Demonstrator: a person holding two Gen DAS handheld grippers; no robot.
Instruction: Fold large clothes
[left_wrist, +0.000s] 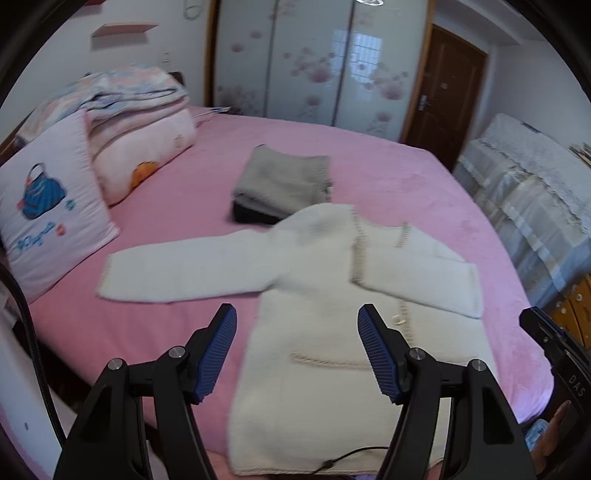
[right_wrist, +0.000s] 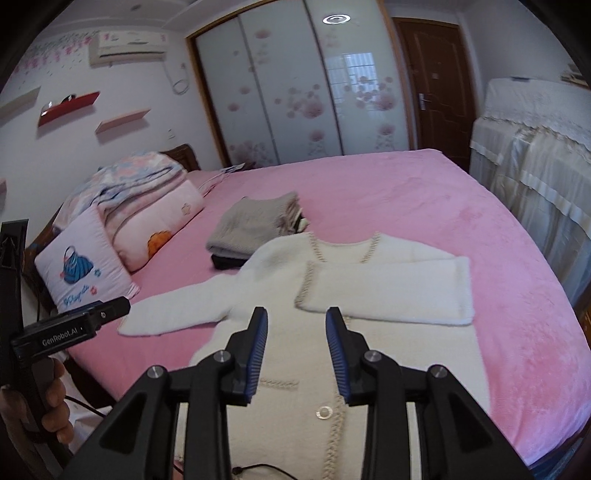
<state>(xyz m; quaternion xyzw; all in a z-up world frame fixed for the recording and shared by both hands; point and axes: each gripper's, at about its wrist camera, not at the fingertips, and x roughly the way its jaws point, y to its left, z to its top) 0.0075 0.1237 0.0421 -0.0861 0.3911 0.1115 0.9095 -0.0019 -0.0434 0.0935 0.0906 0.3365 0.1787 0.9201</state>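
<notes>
A white knitted cardigan lies flat on the pink bed. Its right sleeve is folded across the chest; its left sleeve stretches out to the left. It also shows in the right wrist view, with the folded sleeve and the stretched sleeve. My left gripper is open and empty above the cardigan's lower body. My right gripper is open and empty above its middle, near a button.
A stack of folded grey and dark clothes sits behind the cardigan. Pillows and folded quilts lie at the left. A covered cabinet stands right of the bed, a wardrobe behind.
</notes>
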